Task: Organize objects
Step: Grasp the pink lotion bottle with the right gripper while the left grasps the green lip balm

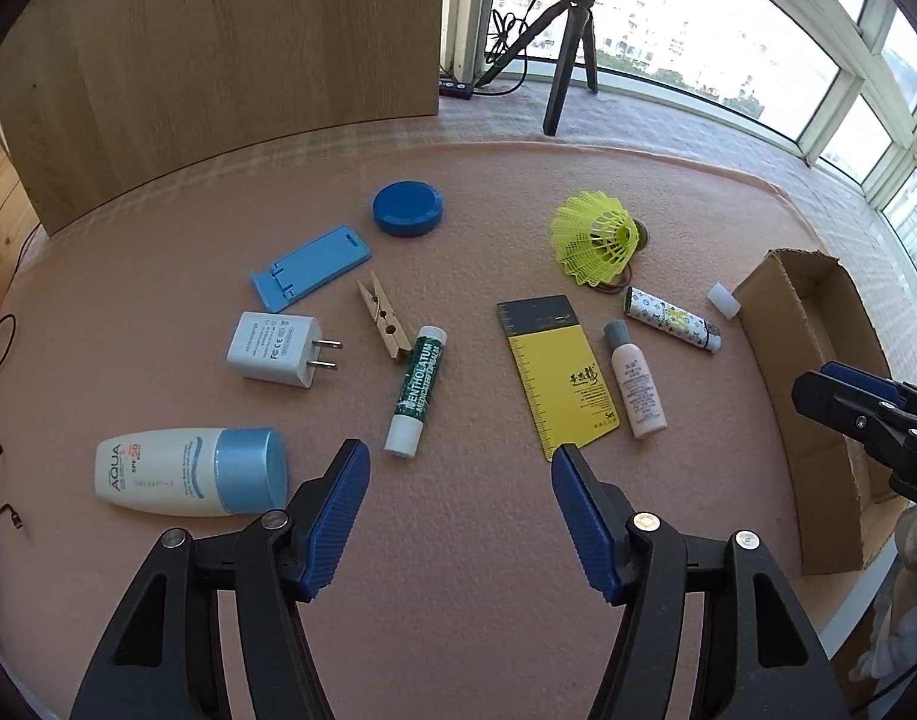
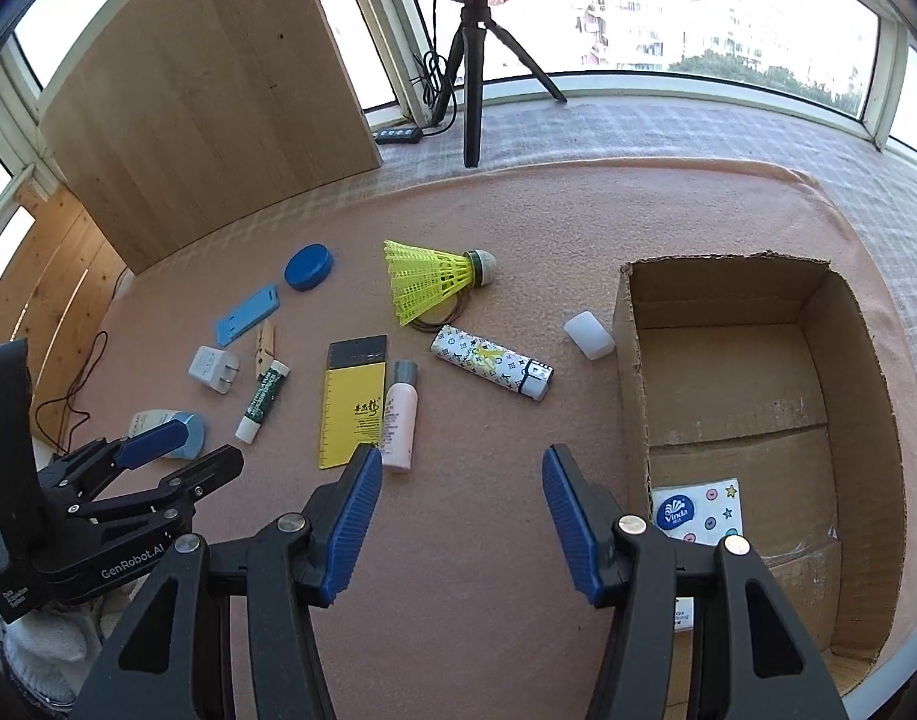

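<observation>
Loose objects lie on a pink felt mat: a sunscreen bottle (image 1: 188,471), white charger (image 1: 275,349), green lip balm (image 1: 415,387), clothespin (image 1: 383,317), blue phone stand (image 1: 311,267), blue lid (image 1: 408,208), yellow card (image 1: 557,369), pink bottle (image 1: 634,387), patterned lighter (image 1: 671,319), yellow shuttlecock (image 1: 596,237) and a white cap (image 1: 724,300). A cardboard box (image 2: 635,360) at the right holds a tissue pack (image 2: 697,513). My left gripper (image 1: 460,516) is open and empty above the mat's front. My right gripper (image 2: 461,519) is open and empty, left of the box.
A tripod (image 2: 473,60) stands behind the mat by the windows. A wooden panel (image 2: 206,96) stands at the back left. A power strip (image 2: 398,133) and cables lie near it. A thin hair band (image 2: 440,315) lies by the shuttlecock.
</observation>
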Demonstrator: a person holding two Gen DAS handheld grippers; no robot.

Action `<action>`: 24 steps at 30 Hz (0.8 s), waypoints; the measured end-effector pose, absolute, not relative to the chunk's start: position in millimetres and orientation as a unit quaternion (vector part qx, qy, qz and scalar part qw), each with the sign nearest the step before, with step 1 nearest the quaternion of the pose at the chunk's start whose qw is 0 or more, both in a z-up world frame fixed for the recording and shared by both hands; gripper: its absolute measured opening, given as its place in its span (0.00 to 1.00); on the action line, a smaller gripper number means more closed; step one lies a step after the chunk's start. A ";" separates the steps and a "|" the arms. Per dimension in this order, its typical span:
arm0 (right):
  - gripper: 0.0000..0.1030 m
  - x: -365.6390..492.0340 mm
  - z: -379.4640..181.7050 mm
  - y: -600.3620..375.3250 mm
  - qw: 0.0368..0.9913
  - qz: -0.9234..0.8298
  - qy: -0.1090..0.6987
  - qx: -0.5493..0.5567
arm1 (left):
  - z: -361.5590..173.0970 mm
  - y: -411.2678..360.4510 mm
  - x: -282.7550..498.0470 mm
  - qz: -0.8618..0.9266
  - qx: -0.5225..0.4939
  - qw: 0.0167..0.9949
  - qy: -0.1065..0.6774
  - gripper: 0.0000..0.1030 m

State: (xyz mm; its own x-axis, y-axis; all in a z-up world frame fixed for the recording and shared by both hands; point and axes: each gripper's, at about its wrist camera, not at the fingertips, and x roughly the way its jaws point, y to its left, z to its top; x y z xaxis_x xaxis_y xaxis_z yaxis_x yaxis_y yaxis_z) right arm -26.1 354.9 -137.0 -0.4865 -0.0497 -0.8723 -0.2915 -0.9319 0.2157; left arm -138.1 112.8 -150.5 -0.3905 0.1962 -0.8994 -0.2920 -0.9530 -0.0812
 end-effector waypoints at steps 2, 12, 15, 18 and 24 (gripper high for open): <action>0.46 -32.7 -142.0 349.9 0.067 0.842 0.170 -0.507 | -154.1 106.6 -143.3 0.832 -0.534 0.142 0.045 0.61; 0.33 -70.4 -175.2 335.4 0.055 0.820 0.178 -0.542 | -181.8 98.8 -170.3 0.814 -0.563 0.139 0.044 0.44; 0.32 -78.8 -186.1 333.6 0.058 0.813 0.178 -0.552 | -189.3 101.7 -176.7 0.810 -0.568 0.140 0.044 0.44; 0.32 -86.7 -195.5 332.2 0.061 0.806 0.177 -0.561 | -195.3 103.1 -182.4 0.807 -0.572 0.140 0.046 0.44; 0.32 -98.9 -205.8 327.5 0.058 0.800 0.168 -0.573 | -202.9 103.5 -192.0 0.804 -0.577 0.134 0.046 0.37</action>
State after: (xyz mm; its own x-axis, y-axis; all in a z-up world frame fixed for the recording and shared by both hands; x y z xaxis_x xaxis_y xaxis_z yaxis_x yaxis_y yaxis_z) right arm -98.9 327.5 -205.8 -0.3363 -0.1001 -0.9364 -0.2860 -0.9365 0.2029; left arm -192.0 103.5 -202.9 -0.2986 0.1615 -0.9406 -0.2687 -0.9599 -0.0795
